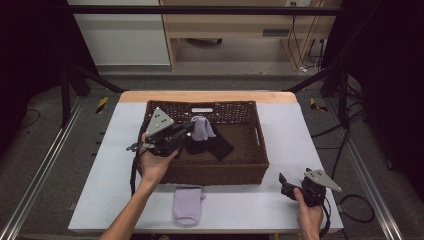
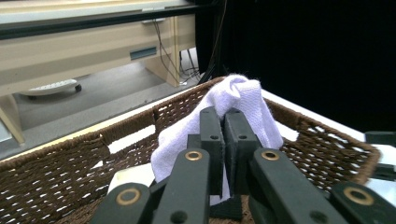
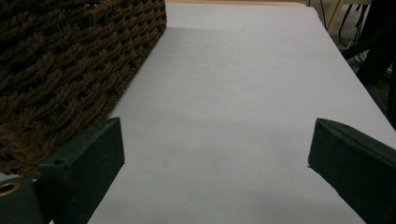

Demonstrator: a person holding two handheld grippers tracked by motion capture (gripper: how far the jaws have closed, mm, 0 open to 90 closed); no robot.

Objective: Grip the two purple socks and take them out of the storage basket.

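Left gripper point(image 1: 189, 127) clenched on lilac sock point(image 1: 202, 128) above basket point(image 1: 260, 150); right gripper point(image 1: 290, 187) released, on bare table point(image 1: 280, 120) near edge

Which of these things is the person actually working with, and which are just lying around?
In use, as far as I can judge:
- left gripper, shut on a lilac sock
- wicker basket
- second lilac sock on the table
- black socks in the basket

Idle or background:
- right gripper, open over bare table
- wooden furniture and cables behind
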